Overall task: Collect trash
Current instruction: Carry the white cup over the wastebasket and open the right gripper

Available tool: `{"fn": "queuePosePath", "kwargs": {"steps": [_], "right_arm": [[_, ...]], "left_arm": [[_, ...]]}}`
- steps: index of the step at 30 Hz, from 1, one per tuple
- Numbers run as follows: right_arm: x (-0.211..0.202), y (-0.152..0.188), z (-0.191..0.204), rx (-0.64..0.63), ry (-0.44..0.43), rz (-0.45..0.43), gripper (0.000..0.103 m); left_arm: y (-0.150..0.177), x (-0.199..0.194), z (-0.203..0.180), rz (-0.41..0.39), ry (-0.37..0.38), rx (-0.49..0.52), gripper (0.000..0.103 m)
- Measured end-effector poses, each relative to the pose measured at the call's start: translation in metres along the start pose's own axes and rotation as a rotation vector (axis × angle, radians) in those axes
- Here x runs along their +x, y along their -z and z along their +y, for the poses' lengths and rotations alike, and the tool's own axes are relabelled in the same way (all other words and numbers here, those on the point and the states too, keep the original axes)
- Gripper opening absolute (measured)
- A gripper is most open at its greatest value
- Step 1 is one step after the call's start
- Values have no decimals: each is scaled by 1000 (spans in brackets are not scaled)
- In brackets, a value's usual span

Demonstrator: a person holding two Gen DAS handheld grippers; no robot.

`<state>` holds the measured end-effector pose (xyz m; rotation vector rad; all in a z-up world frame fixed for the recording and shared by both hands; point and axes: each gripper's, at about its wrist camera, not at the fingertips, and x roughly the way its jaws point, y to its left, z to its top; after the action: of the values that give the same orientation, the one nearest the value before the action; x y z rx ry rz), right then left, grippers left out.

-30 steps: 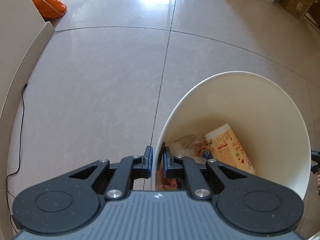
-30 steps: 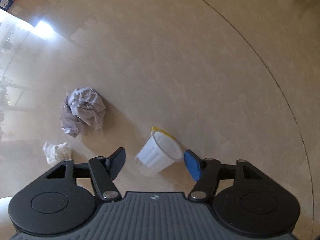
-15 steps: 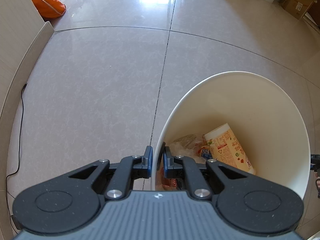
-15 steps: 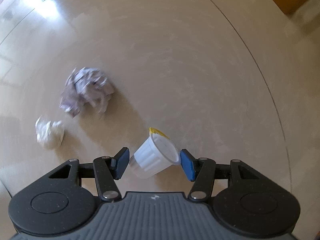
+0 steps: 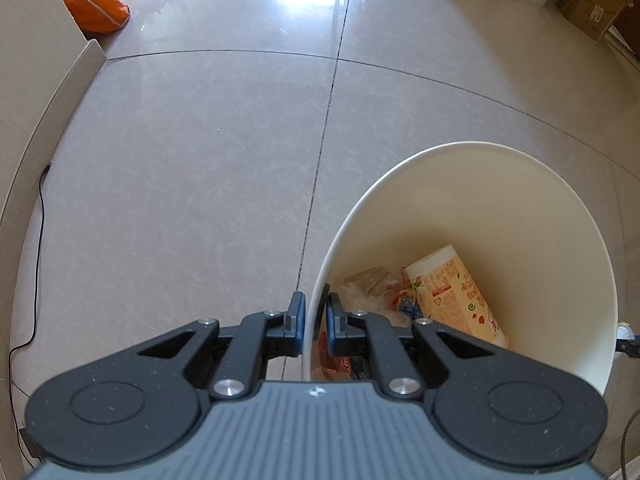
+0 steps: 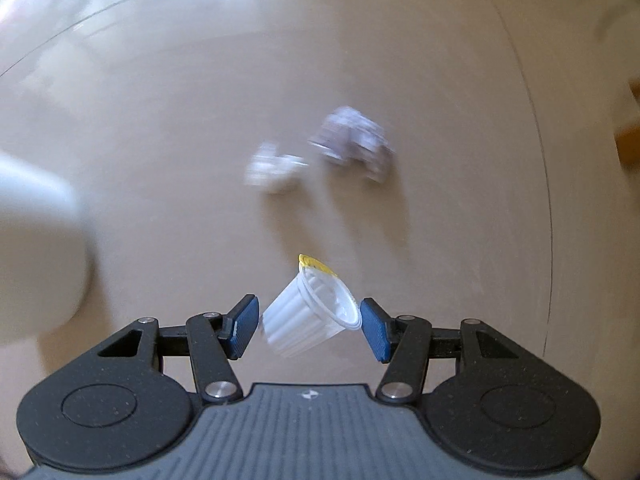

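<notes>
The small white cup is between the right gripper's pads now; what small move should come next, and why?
Probably carry the white cup over the bin. The right gripper grips it clear of the floor, and the left gripper pinches the bin's rim.

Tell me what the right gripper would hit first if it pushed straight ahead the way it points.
The right gripper already has the small white plastic cup between its blue pads, so that comes first. Beyond it lies bare floor, then probably the crumpled paper; blur makes depth uncertain.
</notes>
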<state>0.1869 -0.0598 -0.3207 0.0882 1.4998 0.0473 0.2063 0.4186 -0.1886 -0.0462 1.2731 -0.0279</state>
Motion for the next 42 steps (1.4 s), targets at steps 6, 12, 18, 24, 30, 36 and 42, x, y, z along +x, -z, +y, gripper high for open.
{"fn": "queuePosePath", "kwargs": {"steps": [6, 12, 18, 24, 30, 36, 42], "right_arm": [[-71, 0, 69, -233, -60, -26, 61], [-132, -5, 139, -429, -120, -77, 61], [-178, -10, 199, -570, -198, -139, 61], [-196, -18, 244, -640, -246, -173, 61], [-199, -19, 267, -684, -256, -183, 61], [-194, -17, 281, -714, -263, -208, 82], [-197, -18, 281, -693, -289, -231, 94]], "left_arm": [[-1, 1, 1, 3, 6, 0, 9], [-1, 2, 1, 4, 11, 10, 9], [0, 3, 1, 5, 12, 18, 9], [-1, 3, 0, 6, 14, 26, 9], [-1, 3, 0, 5, 18, 29, 9], [-1, 4, 1, 6, 21, 30, 9], [-1, 4, 1, 5, 23, 31, 9]]}}
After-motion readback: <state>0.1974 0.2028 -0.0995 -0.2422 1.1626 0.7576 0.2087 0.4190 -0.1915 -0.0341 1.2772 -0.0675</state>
